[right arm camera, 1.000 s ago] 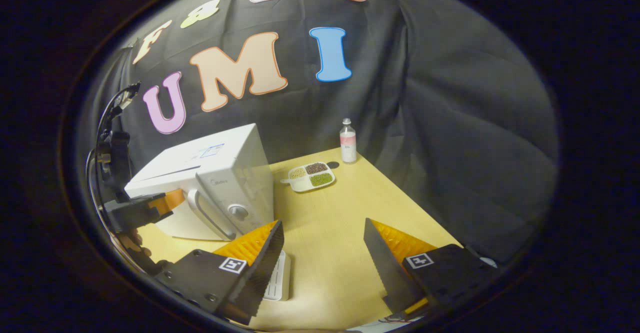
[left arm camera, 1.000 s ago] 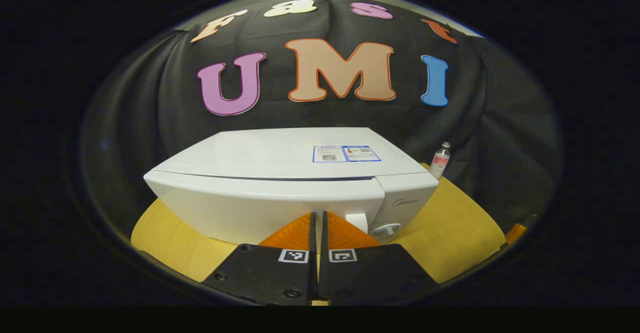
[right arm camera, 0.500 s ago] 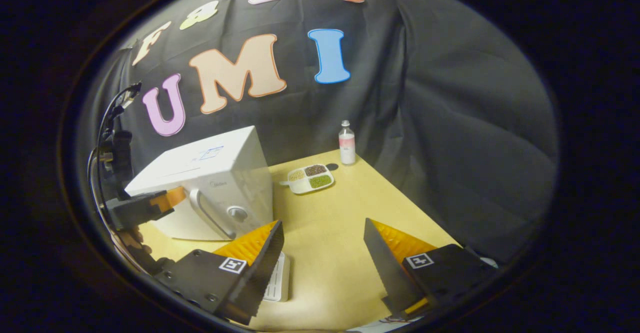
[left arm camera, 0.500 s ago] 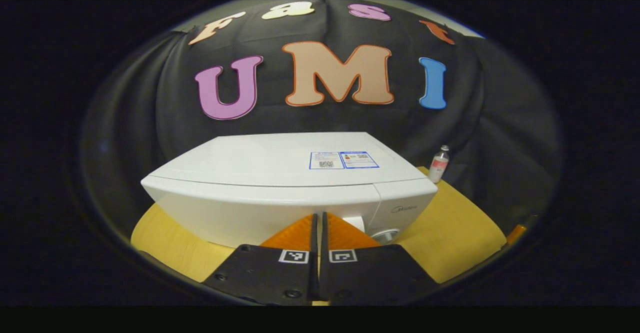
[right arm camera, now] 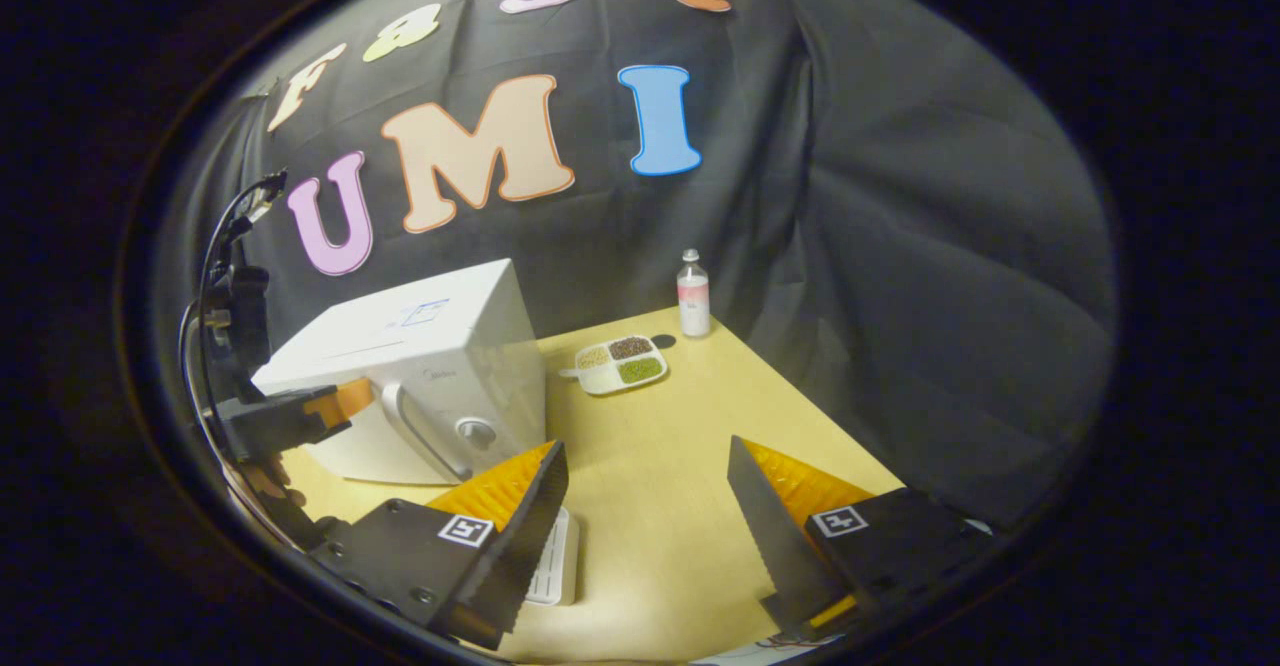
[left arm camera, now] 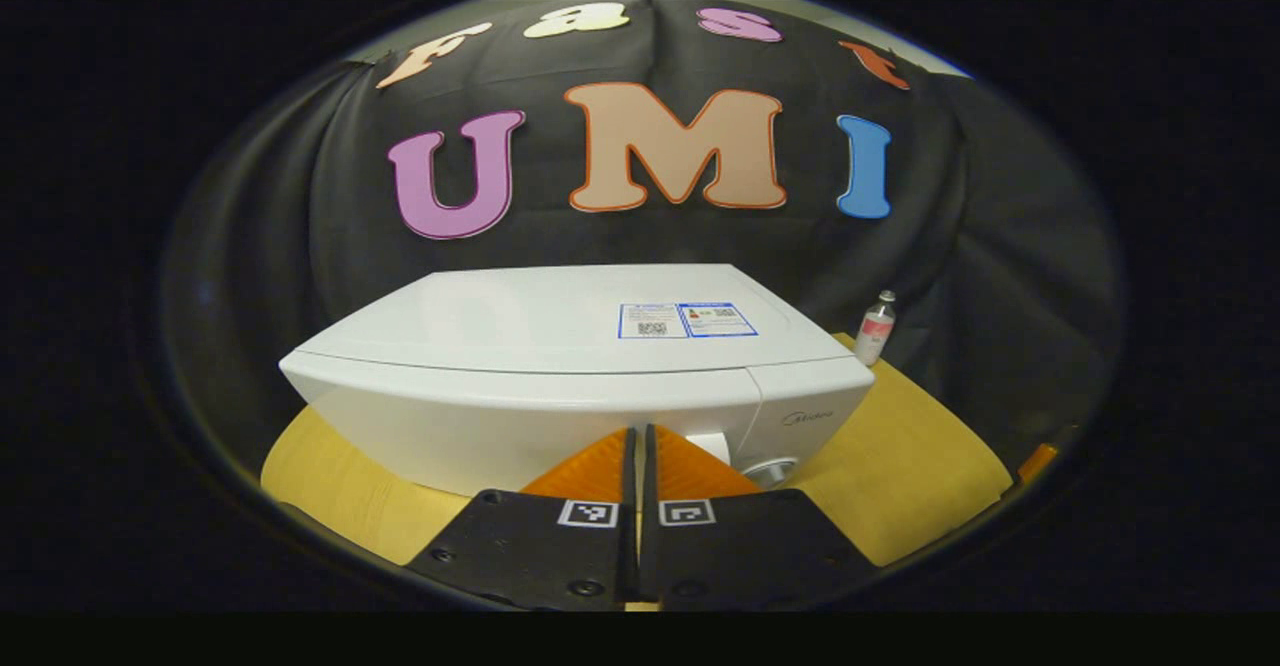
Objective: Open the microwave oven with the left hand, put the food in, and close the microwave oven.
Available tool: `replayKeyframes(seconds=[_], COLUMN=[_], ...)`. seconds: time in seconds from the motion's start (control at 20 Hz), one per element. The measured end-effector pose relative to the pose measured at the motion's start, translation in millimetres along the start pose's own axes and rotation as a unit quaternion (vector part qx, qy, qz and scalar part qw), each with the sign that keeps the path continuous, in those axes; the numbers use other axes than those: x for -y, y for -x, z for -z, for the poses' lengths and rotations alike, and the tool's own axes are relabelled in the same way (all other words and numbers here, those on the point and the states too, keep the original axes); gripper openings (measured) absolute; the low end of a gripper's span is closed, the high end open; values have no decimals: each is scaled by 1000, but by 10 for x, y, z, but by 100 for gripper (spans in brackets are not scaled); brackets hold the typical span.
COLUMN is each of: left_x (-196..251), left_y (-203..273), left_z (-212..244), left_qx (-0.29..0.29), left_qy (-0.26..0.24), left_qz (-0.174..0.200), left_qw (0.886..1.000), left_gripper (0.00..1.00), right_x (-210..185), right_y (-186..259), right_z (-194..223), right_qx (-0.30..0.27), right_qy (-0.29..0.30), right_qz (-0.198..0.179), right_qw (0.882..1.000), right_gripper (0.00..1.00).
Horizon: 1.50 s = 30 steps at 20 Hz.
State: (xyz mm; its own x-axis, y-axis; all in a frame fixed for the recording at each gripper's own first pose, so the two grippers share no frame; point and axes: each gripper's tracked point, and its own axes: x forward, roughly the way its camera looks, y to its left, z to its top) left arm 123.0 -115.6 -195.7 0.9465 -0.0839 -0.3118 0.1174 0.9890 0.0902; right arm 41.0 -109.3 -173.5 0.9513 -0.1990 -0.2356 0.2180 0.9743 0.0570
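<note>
Now the left gripper (left arm camera: 637, 436) is held w/ fingers together at the microwave (left arm camera: 560, 376) front, door closed. Right gripper (right arm camera: 645, 486) is spread apart, empty. Food tray (right arm camera: 620, 363) is set near the table's (right arm camera: 680, 426) far edge, beside a bottle (right arm camera: 693, 294).

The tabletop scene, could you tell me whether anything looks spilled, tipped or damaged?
Nothing stands out. The microwave sits shut, the food tray lies flat with its contents inside, and the bottle stands upright.
</note>
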Motion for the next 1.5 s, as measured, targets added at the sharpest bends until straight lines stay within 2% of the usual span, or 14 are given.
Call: replayKeyframes(seconds=[0.3, 0.4, 0.5, 0.55, 0.6, 0.7, 0.75, 0.8, 0.85, 1.0, 1.05, 1.1, 1.25, 1.5], left_x=[15, -57, -161, -218, -268, -379, -454, -516, -583, -870, -959, -1033, -1173, -1043], left_y=[107, 268, 474, 592, 701, 959, 1097, 1202, 1316, 1657, 1748, 1833, 2032, 2033], left_z=[-116, -288, -357, -393, -431, -530, -587, -648, -700, -769, -831, -874, -1030, -875], left_qx=[-2, 25, 35, 40, 46, 61, 71, 84, 94, 114, 123, 129, 151, 123], left_qy=[16, 9, 2, 2, 3, 4, 3, 4, 6, 14, 13, 7, -6, -3], left_qz=[15, 12, 0, -7, -13, -26, -37, -45, -54, -100, -113, -125, -144, -123], left_qw=[1000, 1000, 999, 999, 999, 998, 997, 995, 994, 988, 986, 984, 978, 985], left_gripper=[3, 11, 20, 31, 34, 39, 51, 61, 75, 86, 92, 96, 96, 96], right_x=[-210, -308, -405, -450, -477, -489, -493, -493, -527, -659, -718, -784, -940, -904], right_y=[109, 142, 184, 205, 215, 273, 304, 340, 388, 533, 581, 626, 716, 889], right_z=[-138, -158, -215, -273, -339, -530, -637, -736, -860, -1158, -1238, -1280, -1279, -1373], right_qx=[28, 32, 35, 39, 45, 60, 69, 79, 90, 126, 136, 144, 139, 162], right_qy=[30, 38, 32, 27, 25, 32, 39, 46, 53, 65, 65, 66, 62, 91], right_qz=[-35, -53, -74, -84, -92, -99, -101, -101, -102, -113, -119, -126, -147, -141], right_qw=[999, 997, 996, 995, 994, 993, 992, 991, 989, 984, 981, 979, 977, 972], right_gripper=[99, 99, 99, 90, 99, 99, 99, 89, 99, 99, 89, 89, 89, 89])
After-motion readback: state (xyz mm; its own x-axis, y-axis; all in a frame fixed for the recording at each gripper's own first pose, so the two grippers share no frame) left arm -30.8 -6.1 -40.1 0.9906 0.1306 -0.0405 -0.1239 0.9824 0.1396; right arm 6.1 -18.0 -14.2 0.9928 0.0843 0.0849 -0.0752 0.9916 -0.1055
